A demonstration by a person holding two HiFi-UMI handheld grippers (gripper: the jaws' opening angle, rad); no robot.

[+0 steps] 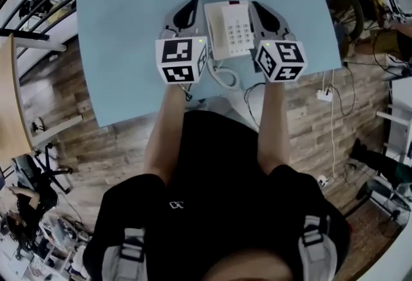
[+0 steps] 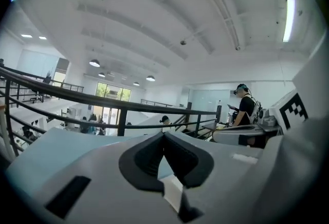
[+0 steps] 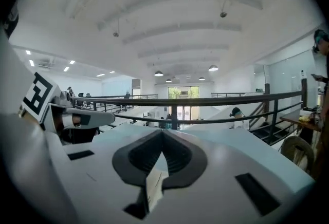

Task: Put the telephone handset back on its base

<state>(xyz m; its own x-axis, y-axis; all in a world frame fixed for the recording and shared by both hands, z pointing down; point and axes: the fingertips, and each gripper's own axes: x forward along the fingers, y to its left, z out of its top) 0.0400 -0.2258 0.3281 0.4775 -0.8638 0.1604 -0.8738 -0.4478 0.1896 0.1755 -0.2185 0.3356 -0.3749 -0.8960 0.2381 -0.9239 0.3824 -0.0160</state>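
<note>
In the head view a white telephone (image 1: 230,28) with a keypad sits on the light blue table (image 1: 122,28). Its handset (image 1: 214,27) lies along the left side of the base. A coiled cord (image 1: 222,75) hangs off the table's near edge. My left gripper (image 1: 193,2) is just left of the phone and my right gripper (image 1: 257,6) just right of it, both raised and apart from it. Each gripper's own view looks out level over the table: the left gripper (image 2: 164,133) and the right gripper (image 3: 163,132) both show jaws shut tip to tip with nothing between them.
The table's near edge runs just under the marker cubes, with wood floor below. A dark railing (image 3: 175,100) crosses beyond the table's far side. A person (image 2: 245,107) stands by a desk at the right. A power strip (image 1: 324,94) and cables lie on the floor.
</note>
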